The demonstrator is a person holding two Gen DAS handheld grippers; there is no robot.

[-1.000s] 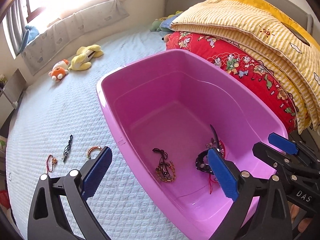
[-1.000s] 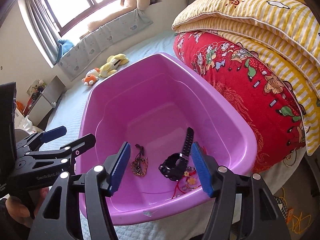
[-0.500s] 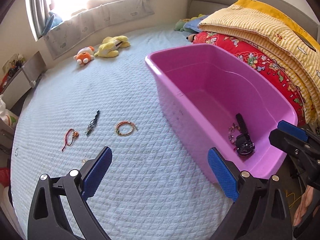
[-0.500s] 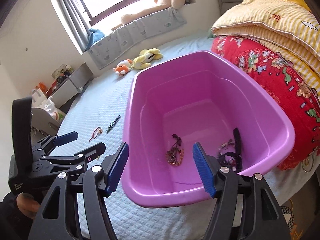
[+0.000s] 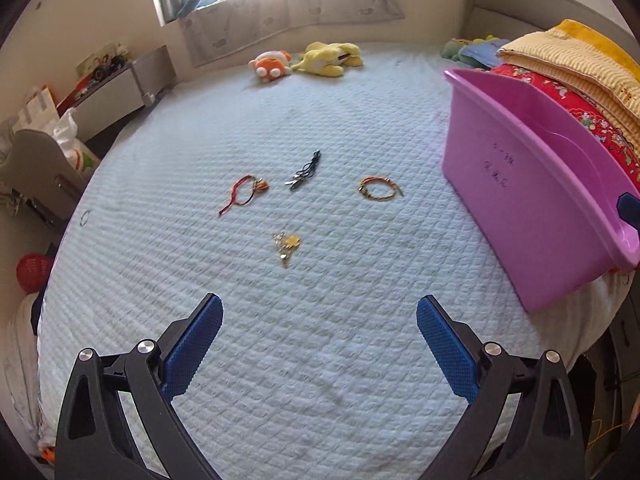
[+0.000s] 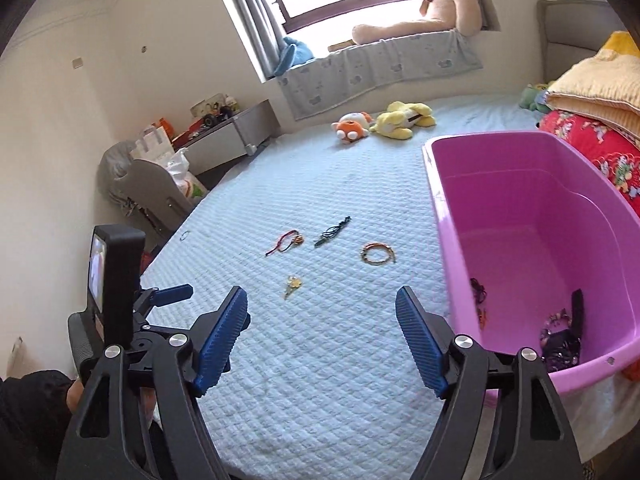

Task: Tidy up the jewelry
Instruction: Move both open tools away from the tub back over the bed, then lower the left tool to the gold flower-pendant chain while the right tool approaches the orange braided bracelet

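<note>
Pink plastic is walling in what you have already put away: the tub [image 6: 536,216] is sitting at the right of the bed, holding a dark watch-like band [image 6: 570,328] and a red-and-black cord piece [image 6: 479,296], while four pieces are still lying out on the white quilted cover [image 5: 320,360]. The small gold flower charm [image 5: 287,246] is lying nearest, with the orange bracelet [image 5: 379,189], the dark green cord [image 5: 305,172] and the red string bracelet [image 5: 245,194] beyond it. Your left gripper [image 5: 319,342] is hanging above the cover with its jaws wide apart and nothing between them; your right gripper [image 6: 321,338] is standing just as empty, its jaws having just been opening further. The main risk, as I judge it, is lying in the cover itself: it looks soft and dimpled, so if you are coming down steeply on the flat charm, the pads are likely to be pinching fabric along with it or pushing it down into a hollow. The thin cords are also lying loose, and closing on only one strand may be leaving a tail dangling that snags the tub's rim. With both grippers aimed at the same patch of cover, you are also risking knocking one against the other.
</note>
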